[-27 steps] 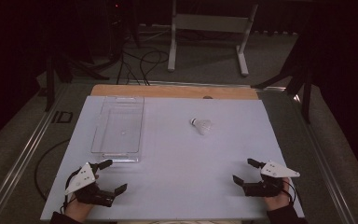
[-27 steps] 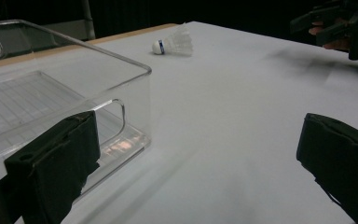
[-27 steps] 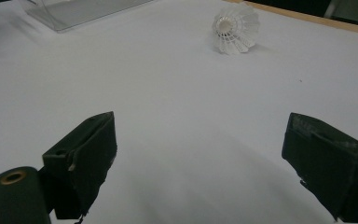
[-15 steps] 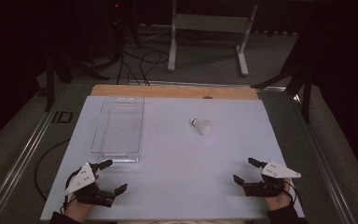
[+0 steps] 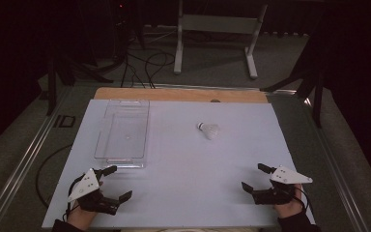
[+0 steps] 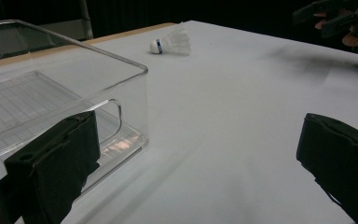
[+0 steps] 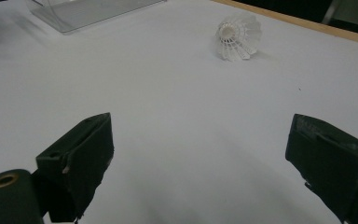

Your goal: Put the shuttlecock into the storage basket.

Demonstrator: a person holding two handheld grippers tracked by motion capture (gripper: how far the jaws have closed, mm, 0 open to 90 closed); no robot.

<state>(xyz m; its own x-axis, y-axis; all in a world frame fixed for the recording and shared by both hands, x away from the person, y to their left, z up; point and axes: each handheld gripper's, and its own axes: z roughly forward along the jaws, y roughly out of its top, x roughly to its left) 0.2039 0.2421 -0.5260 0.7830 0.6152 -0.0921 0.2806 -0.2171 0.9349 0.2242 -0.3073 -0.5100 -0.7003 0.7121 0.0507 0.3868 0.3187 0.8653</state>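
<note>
Nearest the person, both claws rest low at the front edge of the desk [image 5: 183, 193], one at each corner. The left claw [image 5: 118, 182] has its jaws spread wide with nothing between them; in the left gripper view the two black jaws stand far apart, framing the near end of the clear bin [image 6: 74, 88]. The right claw [image 5: 257, 178] is likewise spread wide and empty, and in the right gripper view its jaws frame bare white surface with the shuttlecock [image 7: 238, 35] ahead. This looks like a ready pose: hands parked apart and open so either can go for its thing without first letting go of anything.

Just beyond the left claw sits the clear bin [image 5: 123, 133], long side running away from the person, open top up and nothing inside, probably placed there as the receiver.

Farther out, right of the bin and well apart from it, the shuttlecock [image 5: 208, 130] lies on its side on the desk, cork end toward the bin. It lies ahead of the right claw, so that hand seems the natural one to fetch it.

Beyond the desk's wooden far edge [image 5: 174, 94] stands a metal stand [image 5: 217, 29] on the dim floor.
</note>
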